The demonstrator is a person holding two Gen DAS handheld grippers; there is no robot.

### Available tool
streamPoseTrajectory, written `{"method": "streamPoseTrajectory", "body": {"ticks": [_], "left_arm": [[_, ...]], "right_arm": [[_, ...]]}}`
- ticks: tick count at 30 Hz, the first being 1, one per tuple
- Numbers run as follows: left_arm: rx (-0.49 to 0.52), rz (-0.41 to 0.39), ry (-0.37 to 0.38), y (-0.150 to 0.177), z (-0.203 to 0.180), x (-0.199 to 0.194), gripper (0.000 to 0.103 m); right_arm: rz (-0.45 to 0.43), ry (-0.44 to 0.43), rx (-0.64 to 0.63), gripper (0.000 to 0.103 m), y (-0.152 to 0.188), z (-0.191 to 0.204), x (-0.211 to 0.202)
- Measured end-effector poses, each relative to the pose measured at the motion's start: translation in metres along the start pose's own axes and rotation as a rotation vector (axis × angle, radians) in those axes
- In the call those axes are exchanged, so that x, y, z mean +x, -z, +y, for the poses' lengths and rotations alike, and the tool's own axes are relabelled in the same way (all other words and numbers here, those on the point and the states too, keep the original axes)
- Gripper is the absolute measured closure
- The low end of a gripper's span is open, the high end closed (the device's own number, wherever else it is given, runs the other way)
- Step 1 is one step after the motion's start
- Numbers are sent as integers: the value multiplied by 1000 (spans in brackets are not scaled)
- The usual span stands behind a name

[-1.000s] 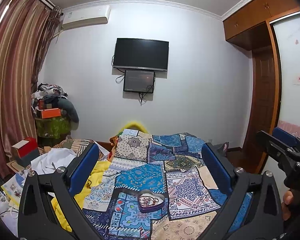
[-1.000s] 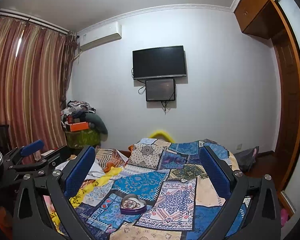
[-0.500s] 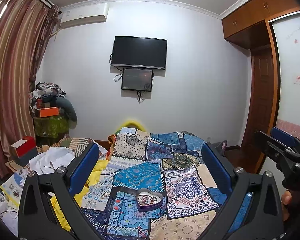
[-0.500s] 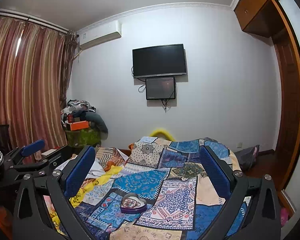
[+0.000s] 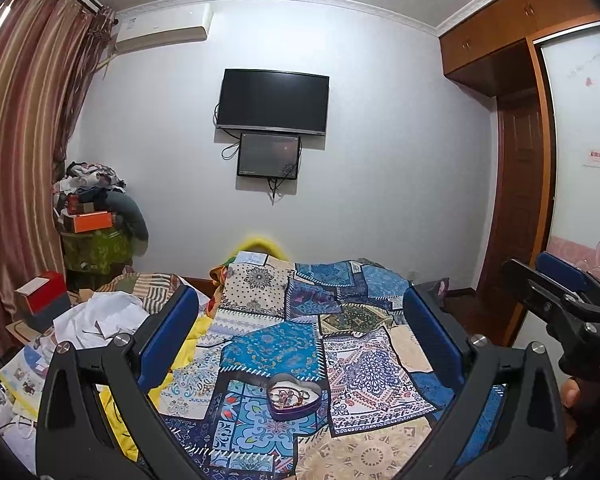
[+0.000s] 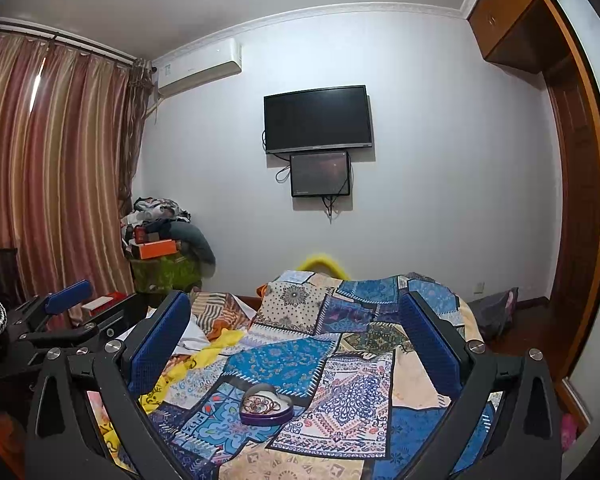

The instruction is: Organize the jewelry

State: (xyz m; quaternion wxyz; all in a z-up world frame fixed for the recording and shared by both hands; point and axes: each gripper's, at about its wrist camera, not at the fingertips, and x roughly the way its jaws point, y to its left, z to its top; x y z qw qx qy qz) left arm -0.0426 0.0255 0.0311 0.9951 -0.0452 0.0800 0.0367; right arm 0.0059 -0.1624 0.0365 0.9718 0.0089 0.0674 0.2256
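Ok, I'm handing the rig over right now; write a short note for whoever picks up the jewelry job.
Left claw: open, holding nothing, raised above the bed.
Right claw: open, holding nothing, also raised.
The purple heart-shaped tin lies open on the blue patchwork bedspread, ahead of and below both claws, with a loose tangle of jewelry inside.
Done: nothing visible outside the tin; no lid or second container in view.
Left: lower a claw to the tin and sort the pieces. They are too small to tell apart from here.

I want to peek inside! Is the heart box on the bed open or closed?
Open. The heart-shaped box has no lid on, and a tangle of jewelry shows inside. It sits flat on the patchwork bedspread.
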Motion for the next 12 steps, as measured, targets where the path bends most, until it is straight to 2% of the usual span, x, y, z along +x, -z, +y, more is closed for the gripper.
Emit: {"method": "streamPoseTrajectory", "body": {"ticks": [12], "left_arm": [[5,3,8,0,3,3,0]], "right_arm": [[22,8,5,0,4,-2,6]]}}
